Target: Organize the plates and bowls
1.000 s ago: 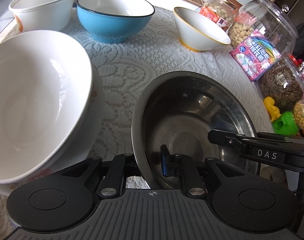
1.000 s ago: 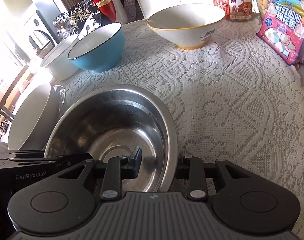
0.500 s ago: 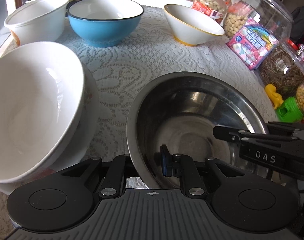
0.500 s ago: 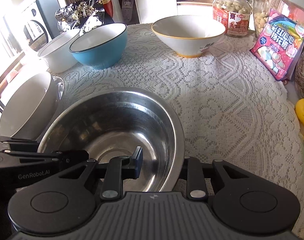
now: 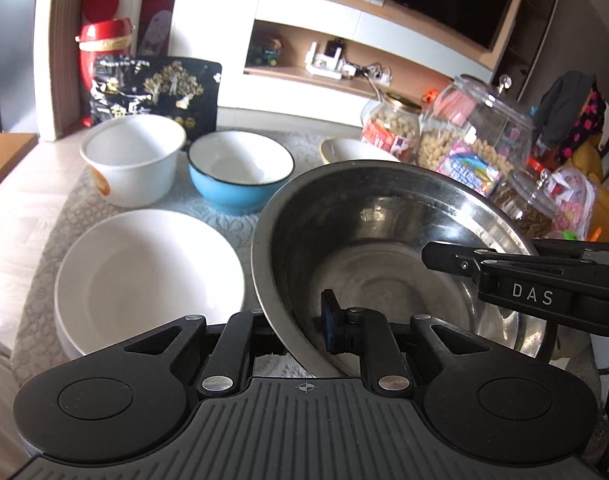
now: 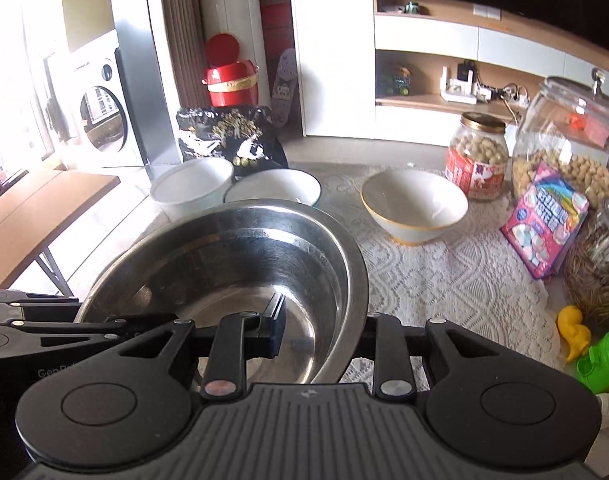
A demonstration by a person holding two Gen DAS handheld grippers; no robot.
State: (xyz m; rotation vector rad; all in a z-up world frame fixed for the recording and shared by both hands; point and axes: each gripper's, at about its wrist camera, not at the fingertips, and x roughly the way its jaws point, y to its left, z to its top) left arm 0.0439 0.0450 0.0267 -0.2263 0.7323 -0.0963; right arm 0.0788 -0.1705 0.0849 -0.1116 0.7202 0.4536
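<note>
The left gripper (image 5: 300,332) pinches the steel bowl (image 5: 384,248) by its left rim, one finger inside and one outside. The bowl hangs tilted, just right of the big white bowl (image 5: 144,280) on the lace cloth (image 6: 456,280). The right gripper (image 6: 324,332) clamps its opposite rim.

Shiny steel bowl (image 5: 384,240); white lace tablecloth (image 6: 456,280).

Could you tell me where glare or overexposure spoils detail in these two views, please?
Right wrist view: the window side at far left is blown out to white, washing the washing machine. Left wrist view: the tabletop at left glares, and the steel bowl carries bright reflections; both views bend straight shelves.
</note>
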